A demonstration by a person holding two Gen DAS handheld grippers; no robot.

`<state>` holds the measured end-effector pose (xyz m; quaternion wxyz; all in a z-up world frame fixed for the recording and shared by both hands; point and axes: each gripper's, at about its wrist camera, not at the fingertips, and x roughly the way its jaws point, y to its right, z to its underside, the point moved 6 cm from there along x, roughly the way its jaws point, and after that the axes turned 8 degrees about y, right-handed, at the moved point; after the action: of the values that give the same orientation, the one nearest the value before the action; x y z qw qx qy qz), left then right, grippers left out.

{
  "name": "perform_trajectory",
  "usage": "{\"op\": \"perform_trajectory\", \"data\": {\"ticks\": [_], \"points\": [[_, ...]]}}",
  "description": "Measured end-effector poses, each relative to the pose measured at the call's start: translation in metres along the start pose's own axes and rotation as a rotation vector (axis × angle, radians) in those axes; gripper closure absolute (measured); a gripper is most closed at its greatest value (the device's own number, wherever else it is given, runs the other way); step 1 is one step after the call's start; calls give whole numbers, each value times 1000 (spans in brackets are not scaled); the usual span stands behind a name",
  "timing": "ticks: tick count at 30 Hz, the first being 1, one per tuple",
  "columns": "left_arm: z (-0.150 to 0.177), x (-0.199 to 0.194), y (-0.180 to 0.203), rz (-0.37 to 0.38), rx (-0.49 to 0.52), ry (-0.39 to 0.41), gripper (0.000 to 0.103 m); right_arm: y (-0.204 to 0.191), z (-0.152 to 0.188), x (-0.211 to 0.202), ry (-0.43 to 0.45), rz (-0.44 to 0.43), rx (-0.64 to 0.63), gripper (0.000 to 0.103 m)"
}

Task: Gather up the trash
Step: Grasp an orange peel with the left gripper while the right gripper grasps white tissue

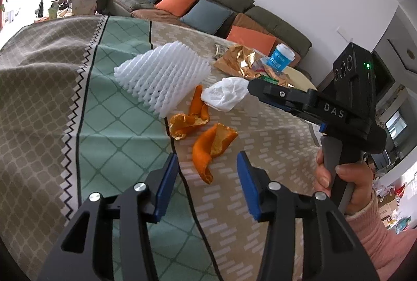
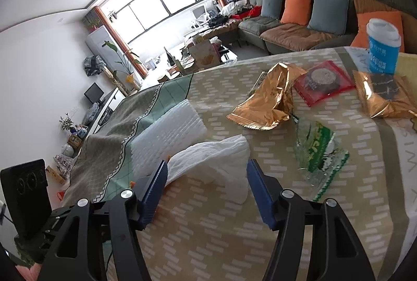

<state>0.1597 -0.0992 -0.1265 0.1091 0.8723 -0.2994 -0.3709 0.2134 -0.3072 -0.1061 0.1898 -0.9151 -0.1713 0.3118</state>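
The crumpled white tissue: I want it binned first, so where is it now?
The crumpled white tissue lies on the tablecloth between the open right gripper fingers, beside the white foam net.

left gripper (image 1: 207, 178): jaws spread | right gripper (image 2: 206, 192): jaws spread | right hand (image 1: 344, 184) grips handle

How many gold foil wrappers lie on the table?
2: one crumpled gold wrapper behind the white tissue, another gold wrapper at right, before the blue cup.
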Motion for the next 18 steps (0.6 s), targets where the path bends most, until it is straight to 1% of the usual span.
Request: {"op": "perform_trajectory", "data": {"ticks": [2, 6, 8, 10, 11, 12, 13, 14, 15, 16, 18], "points": [[0, 3, 1, 0, 2, -12, 61, 1, 0, 5, -8, -1, 4, 39], [-1, 8, 4, 8, 1, -27, 70, 1, 1, 11, -23, -12, 18, 40], [-1, 11, 4, 3, -1, -33, 74, 2, 5, 13, -34, -18, 23, 44], [-1, 12, 3, 3, -4, -35, 82, 3, 7, 13, -43, -23, 28, 52], [-1, 13, 3, 1, -7, -37, 84, 3, 7, 14, -48, -26, 29, 55], [-1, 13, 2, 1, -6, -38, 85, 4, 8, 13, -49, -29, 32, 62], [-1, 15, 3, 0, -6, -36, 86, 4, 8, 13, -50, -33, 36, 66], [-1, 14, 4, 0, -5, -34, 87, 4, 9, 13, -51, -39, 40, 68], [-1, 13, 4, 3, -2, -31, 88, 4, 9, 12, -51, -42, 43, 73], [-1, 12, 4, 4, -1, -29, 89, 4, 9, 11, -49, -45, 44, 81], [0, 10, 4, 3, -1, -23, 89, 4, 9, 10, -48, -54, 43, 89]]}}
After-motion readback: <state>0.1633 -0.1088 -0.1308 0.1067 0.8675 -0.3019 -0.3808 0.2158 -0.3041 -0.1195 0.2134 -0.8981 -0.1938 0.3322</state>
